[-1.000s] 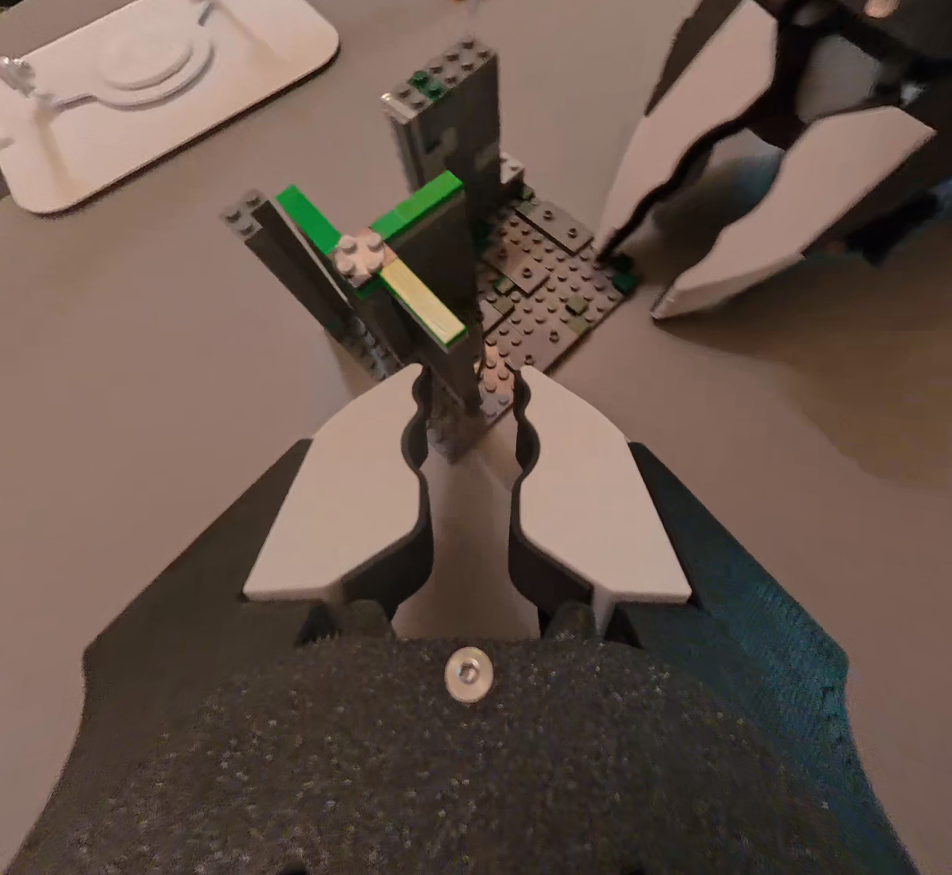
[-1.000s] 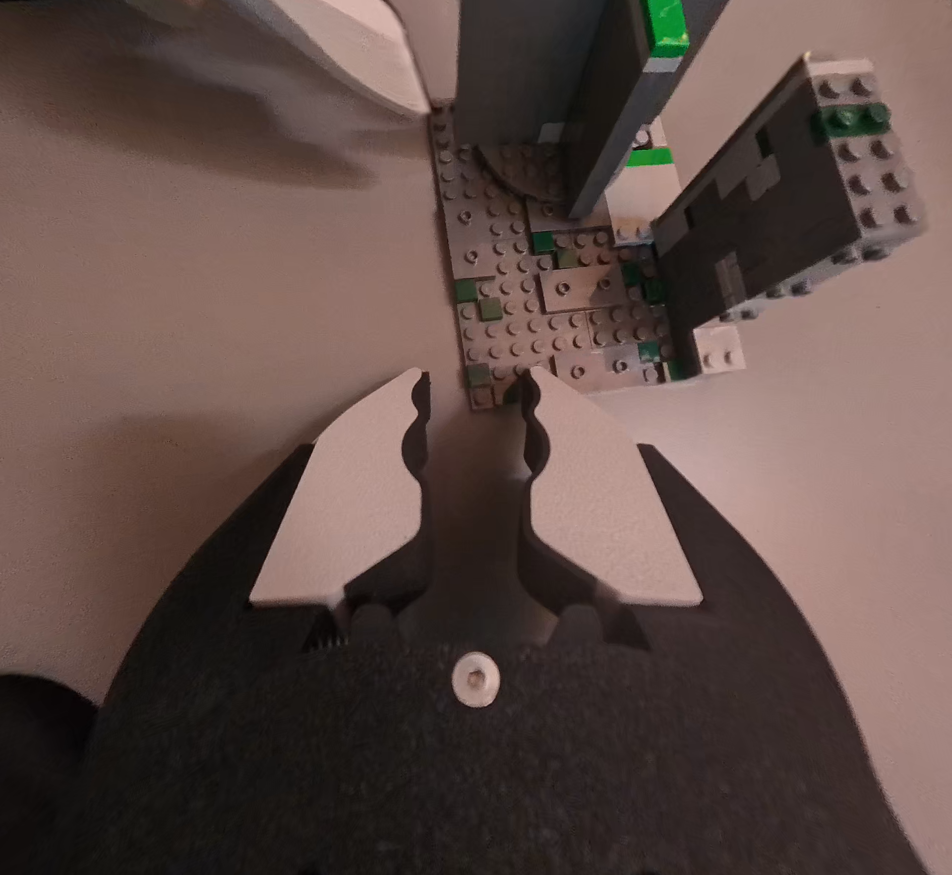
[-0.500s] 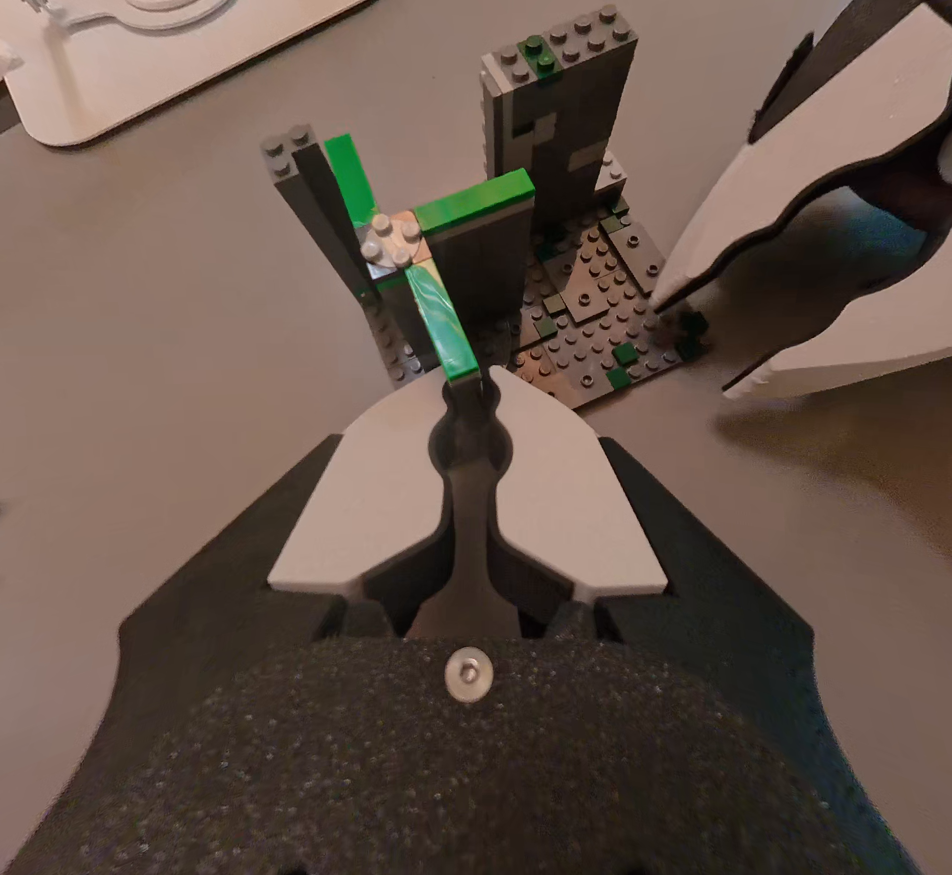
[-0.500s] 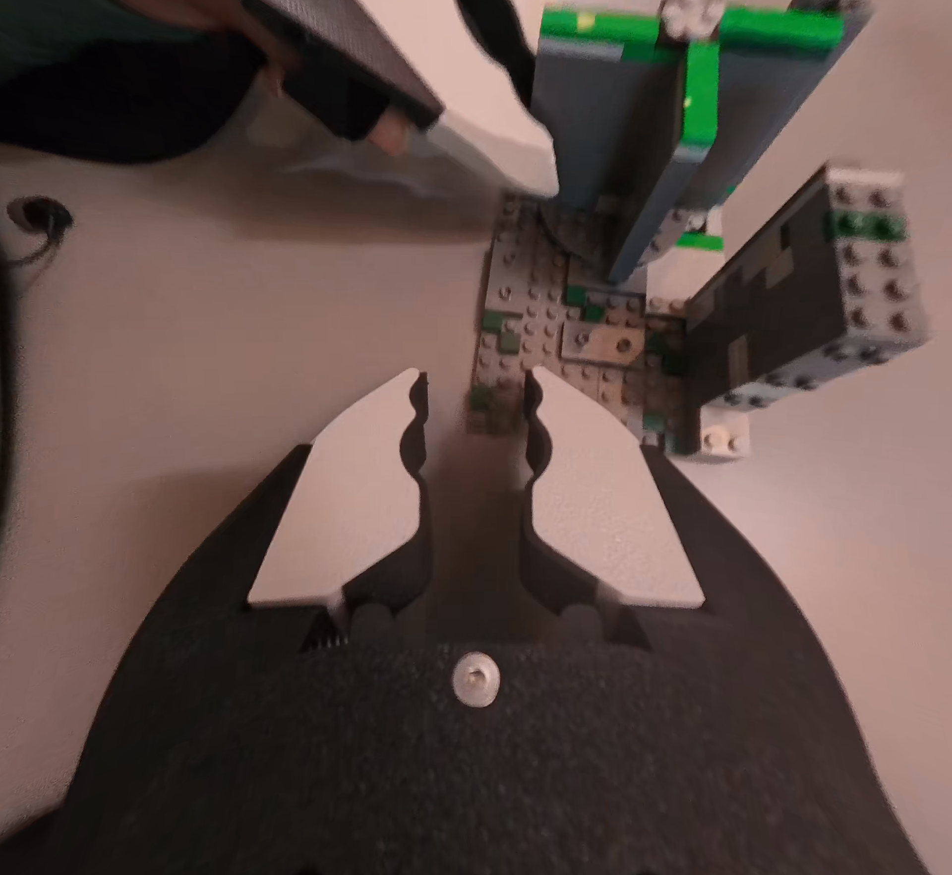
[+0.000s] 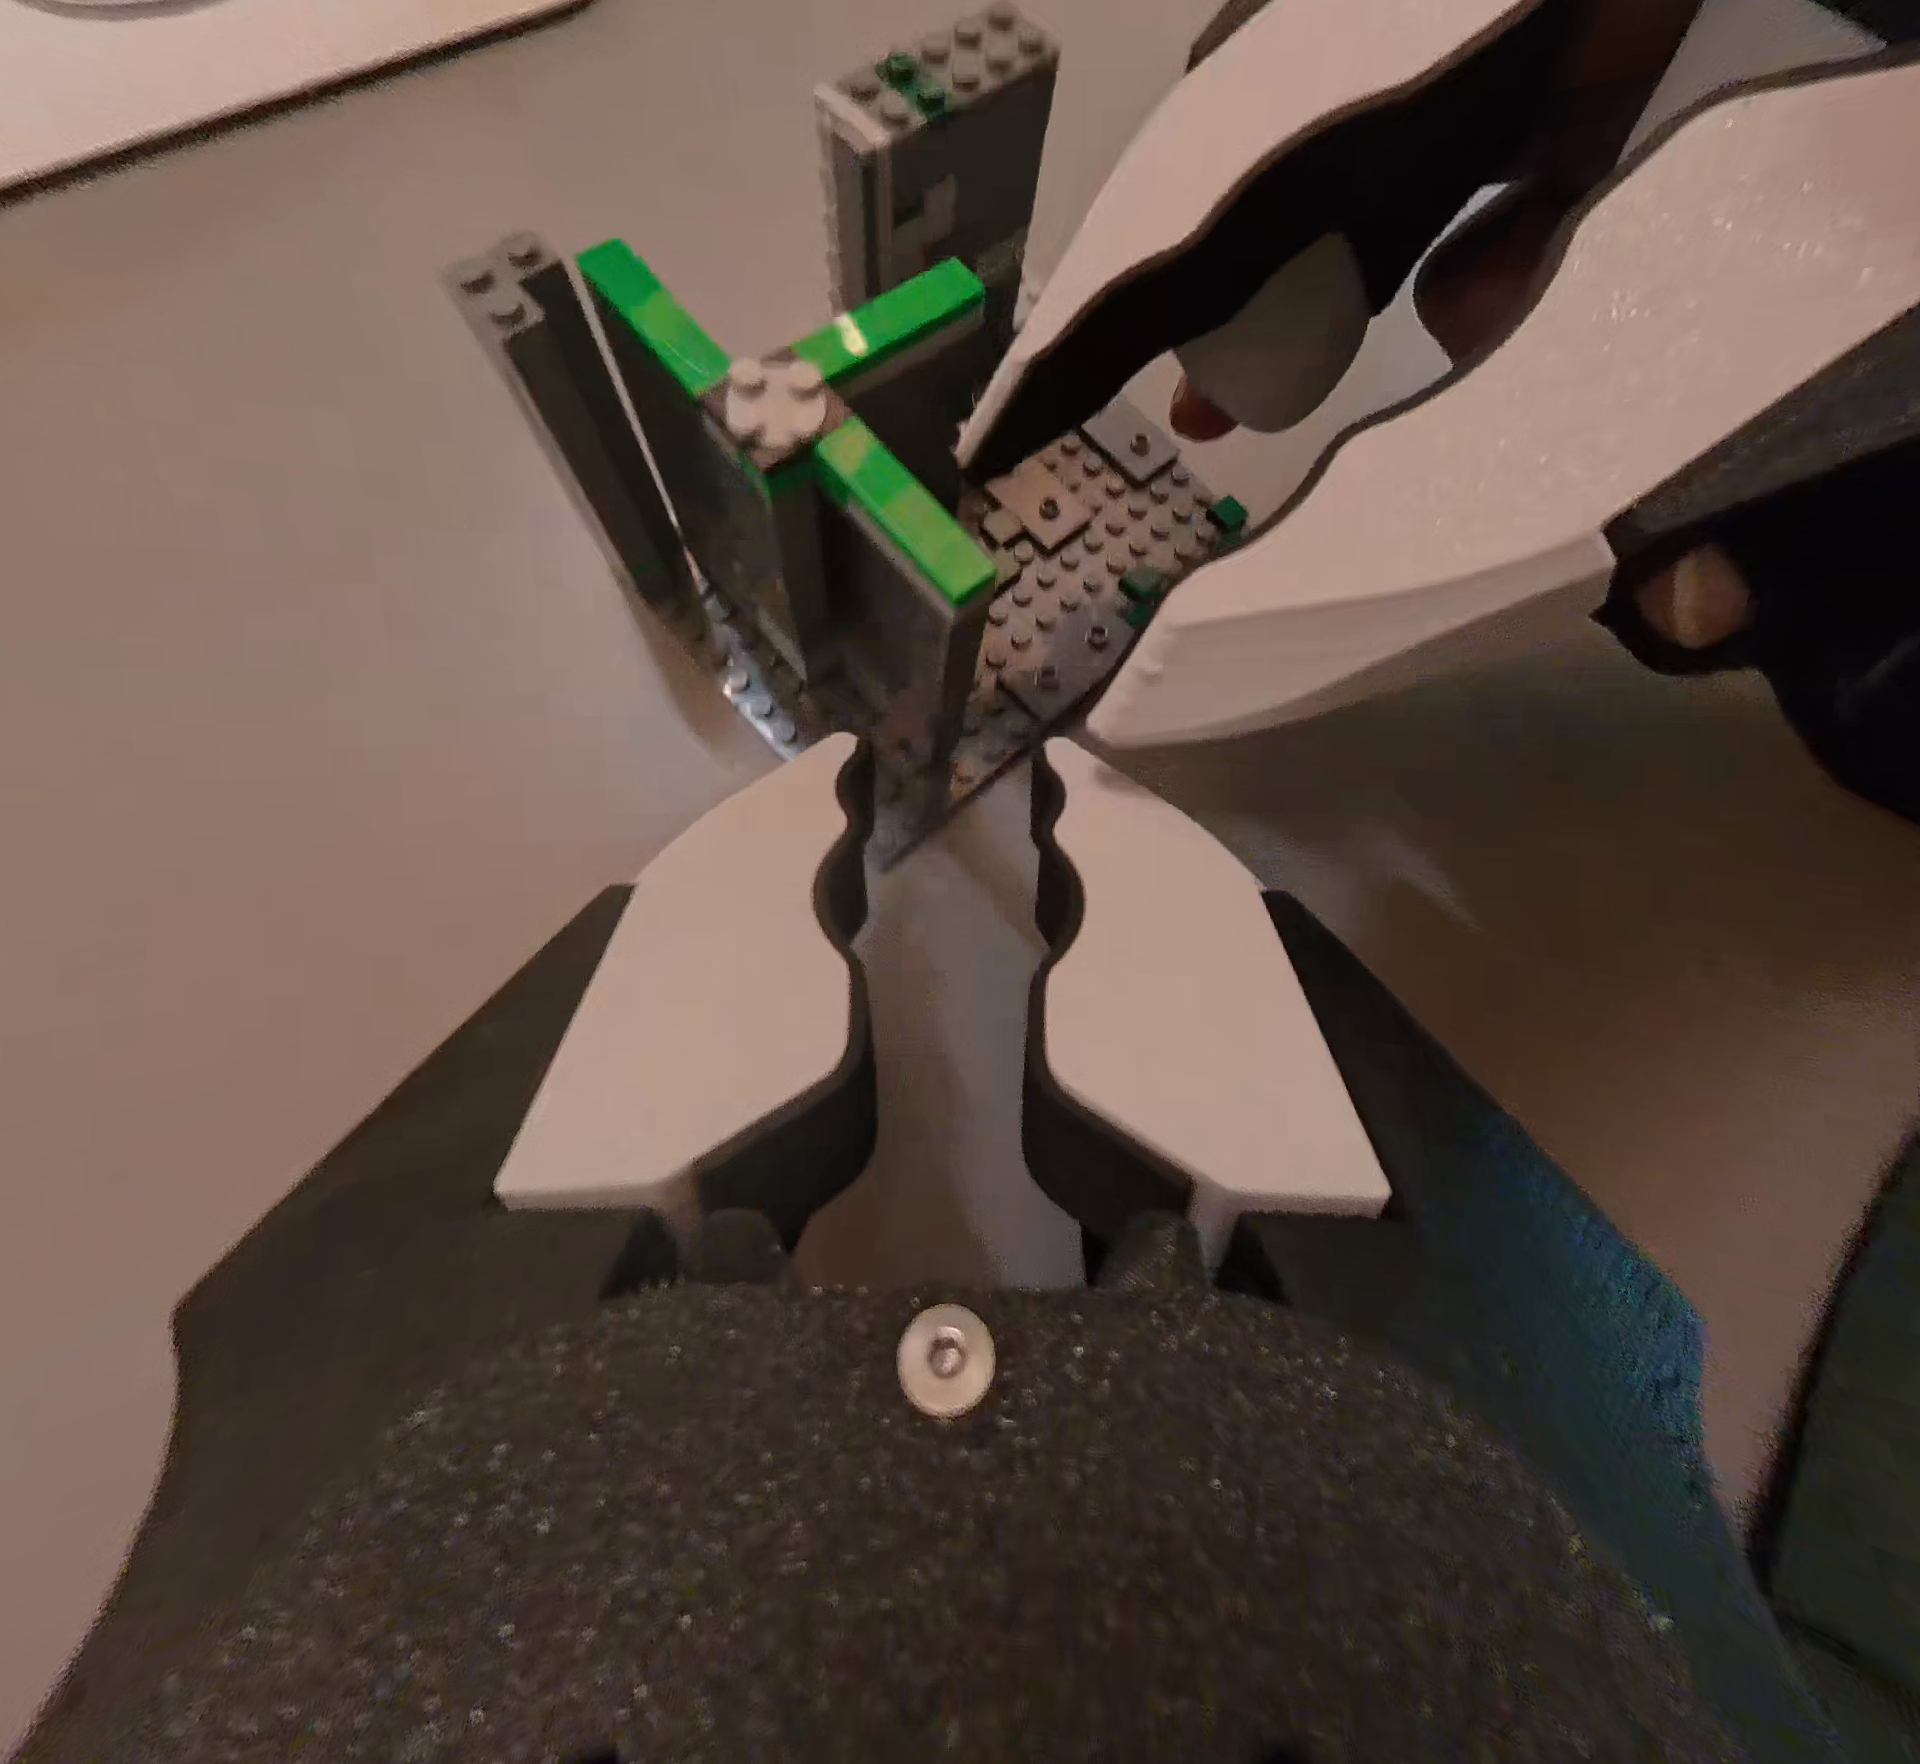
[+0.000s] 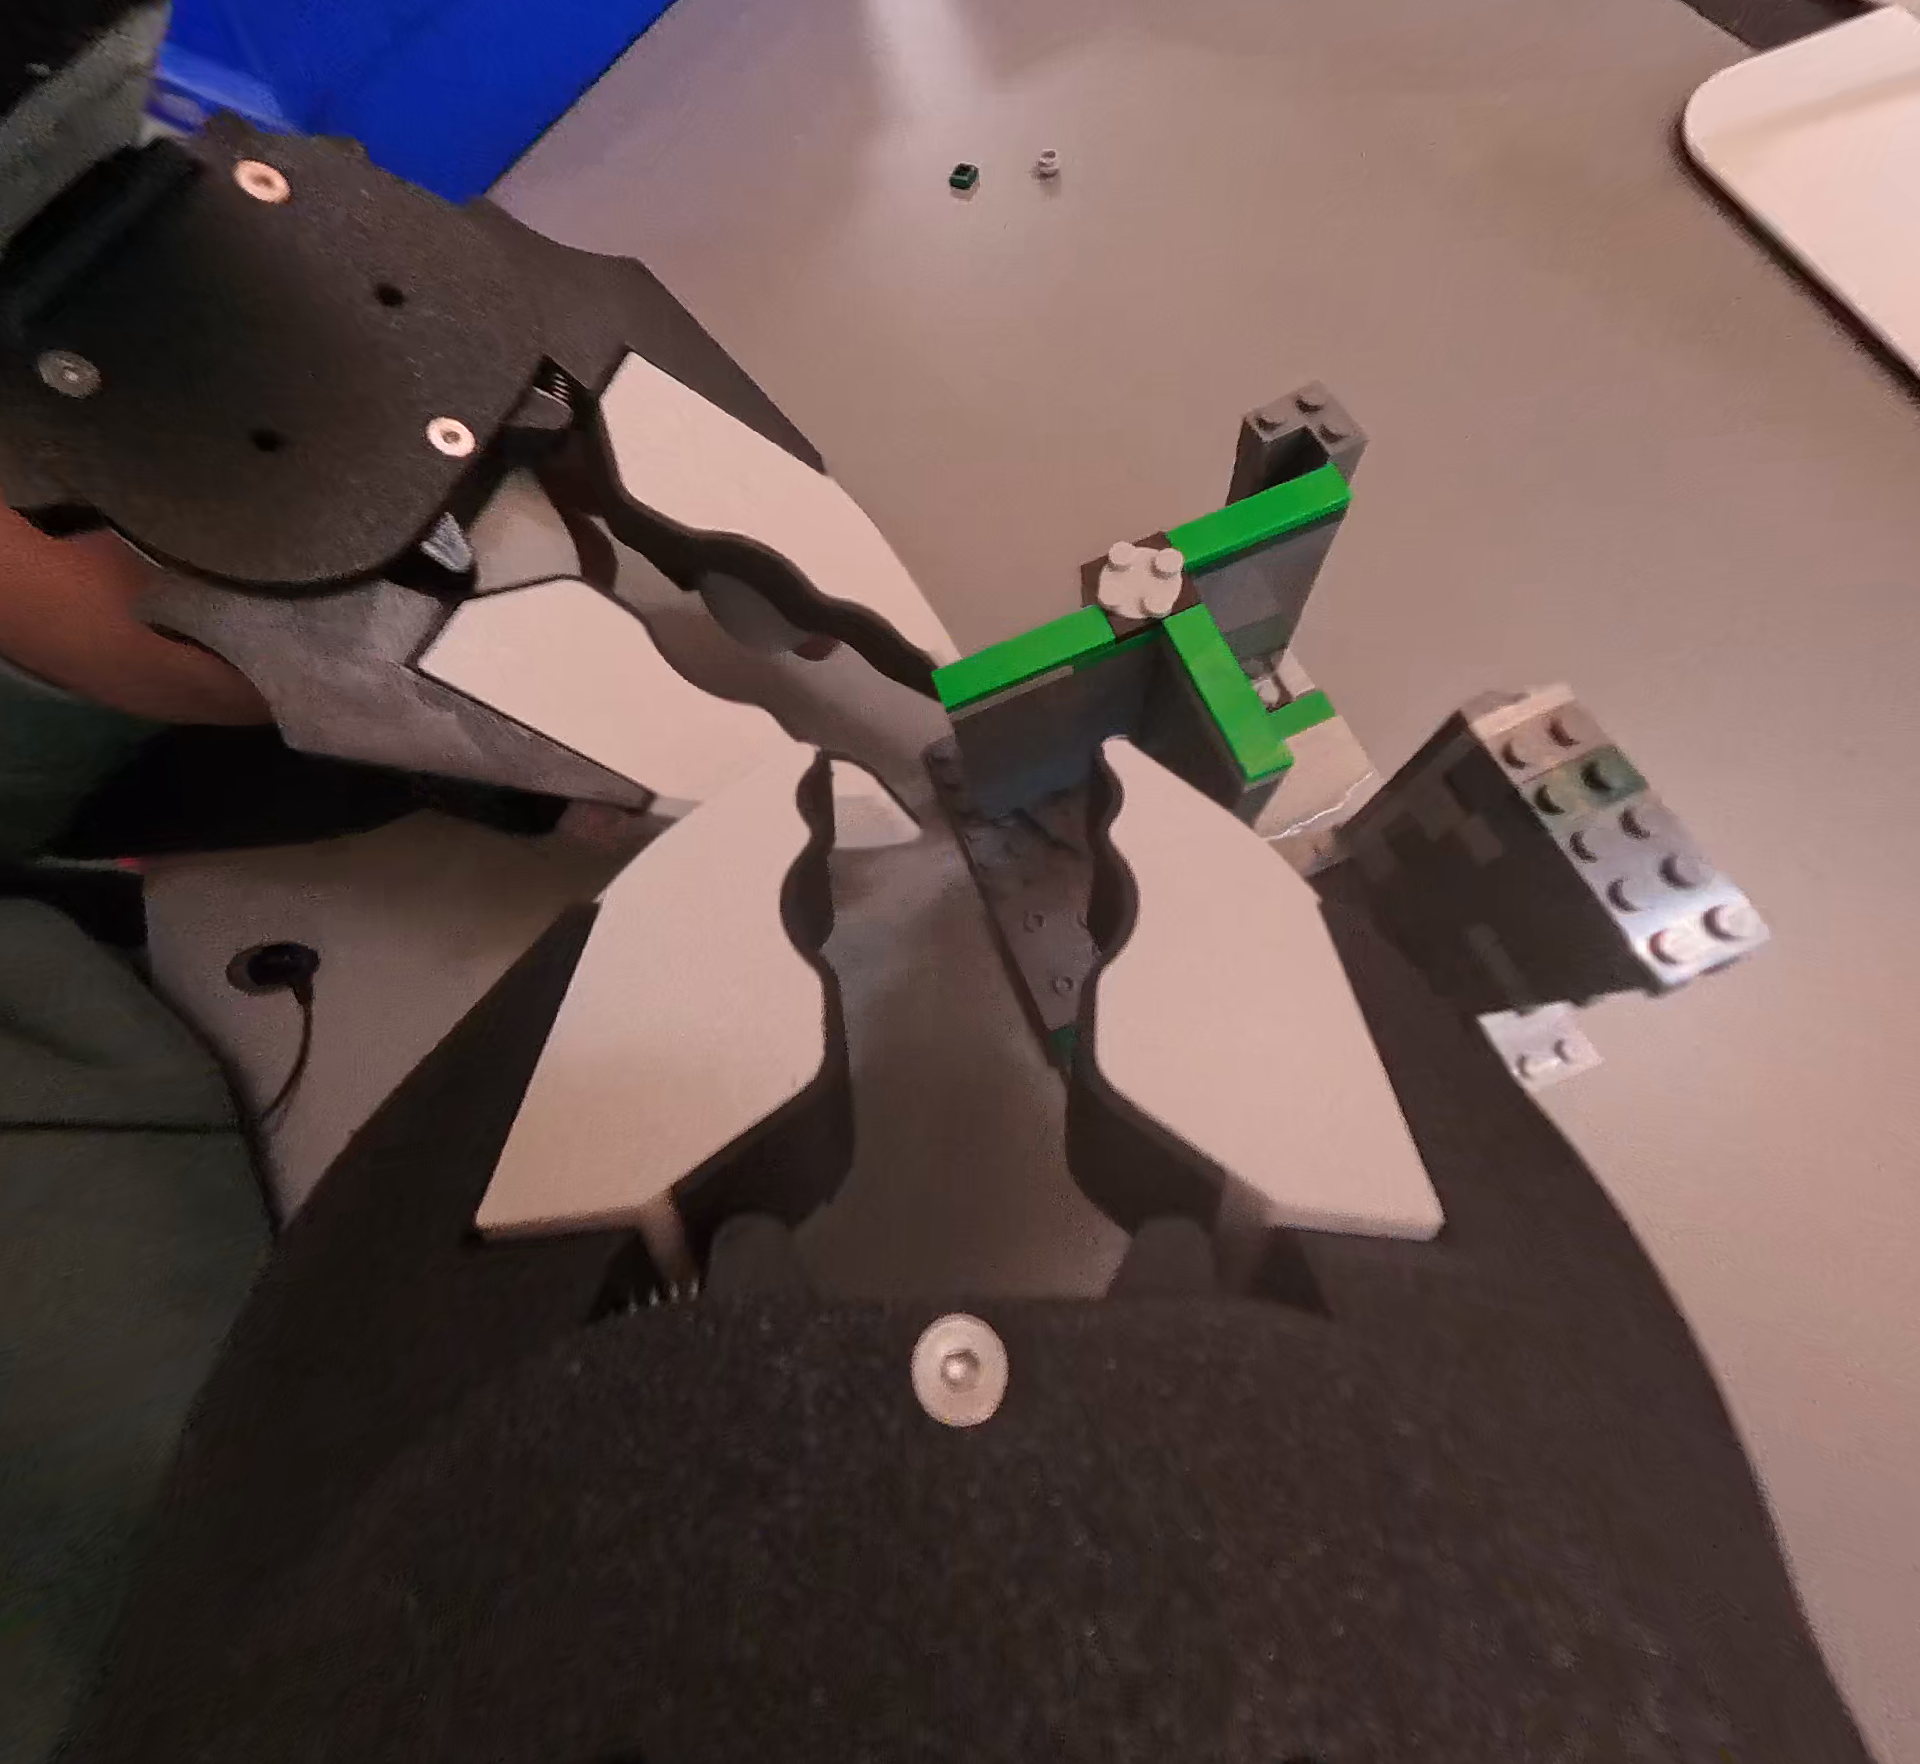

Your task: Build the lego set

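Since the earlier frame the right tongs (image 5: 1060, 592) have swung in over the lego build's (image 5: 831, 467) studded base, parted, grasping nothing; the left tongs (image 5: 940, 769), also parted, straddle its near corner on the desk (image 5: 260, 675), just beside them
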Demonstrator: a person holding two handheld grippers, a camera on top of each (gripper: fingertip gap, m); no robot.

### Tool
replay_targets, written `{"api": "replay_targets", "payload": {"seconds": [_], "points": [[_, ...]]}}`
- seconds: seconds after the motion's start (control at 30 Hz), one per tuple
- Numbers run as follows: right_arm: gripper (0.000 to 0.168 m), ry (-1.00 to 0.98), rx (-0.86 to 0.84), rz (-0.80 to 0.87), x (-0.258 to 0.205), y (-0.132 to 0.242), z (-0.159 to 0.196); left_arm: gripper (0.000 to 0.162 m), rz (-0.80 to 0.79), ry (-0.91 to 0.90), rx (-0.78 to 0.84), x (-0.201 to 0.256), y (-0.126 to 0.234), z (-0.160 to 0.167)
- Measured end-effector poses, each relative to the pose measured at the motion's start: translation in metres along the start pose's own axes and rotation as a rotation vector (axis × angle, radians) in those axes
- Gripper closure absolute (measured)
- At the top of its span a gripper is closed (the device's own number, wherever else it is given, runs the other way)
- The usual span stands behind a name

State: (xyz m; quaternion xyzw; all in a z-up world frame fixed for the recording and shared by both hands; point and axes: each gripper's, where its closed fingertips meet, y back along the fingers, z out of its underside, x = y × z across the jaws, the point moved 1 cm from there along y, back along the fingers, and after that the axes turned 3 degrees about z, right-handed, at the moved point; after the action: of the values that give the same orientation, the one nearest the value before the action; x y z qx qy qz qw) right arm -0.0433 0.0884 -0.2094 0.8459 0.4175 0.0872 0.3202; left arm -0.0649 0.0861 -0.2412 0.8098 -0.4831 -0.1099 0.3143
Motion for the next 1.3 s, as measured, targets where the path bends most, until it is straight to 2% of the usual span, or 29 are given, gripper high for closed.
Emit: {"api": "replay_targets", "payload": {"seconds": [0.07, 0.2, 0.37, 0.47, 0.73, 1.1, 1.3], "points": [[0.124, 0.0, 0.006, 0.076, 0.001, -0.003, 0.003, 0.135, 0.022, -0.06, -0.043, -0.003, 0.007, 0.01], [0.13, -0.004, 0.013, 0.241, 0.004, -0.015, 0.003, 0.135, 0.093, -0.317, -0.117, -0.011, 0.013, 0.027], [0.135, -0.026, -0.003, 0.393, 0.009, -0.031, 0.007, 0.136, 0.185, -0.509, -0.076, -0.019, 0.007, 0.028], [0.143, -0.019, -0.006, 0.456, 0.011, -0.036, 0.01, 0.135, 0.225, -0.596, -0.048, -0.016, 0.002, 0.029], [0.147, 0.036, -0.046, 0.475, 0.016, -0.029, 0.016, 0.133, 0.25, -0.608, -0.021, -0.01, -0.002, 0.029], [0.148, 0.137, -0.077, 0.394, 0.022, -0.019, 0.022, 0.134, 0.241, -0.591, -0.006, -0.013, -0.004, 0.025], [0.148, 0.095, -0.07, 0.314, 0.021, -0.016, 0.023, 0.139, 0.252, -0.547, -0.008, -0.01, -0.016, 0.012]]}}
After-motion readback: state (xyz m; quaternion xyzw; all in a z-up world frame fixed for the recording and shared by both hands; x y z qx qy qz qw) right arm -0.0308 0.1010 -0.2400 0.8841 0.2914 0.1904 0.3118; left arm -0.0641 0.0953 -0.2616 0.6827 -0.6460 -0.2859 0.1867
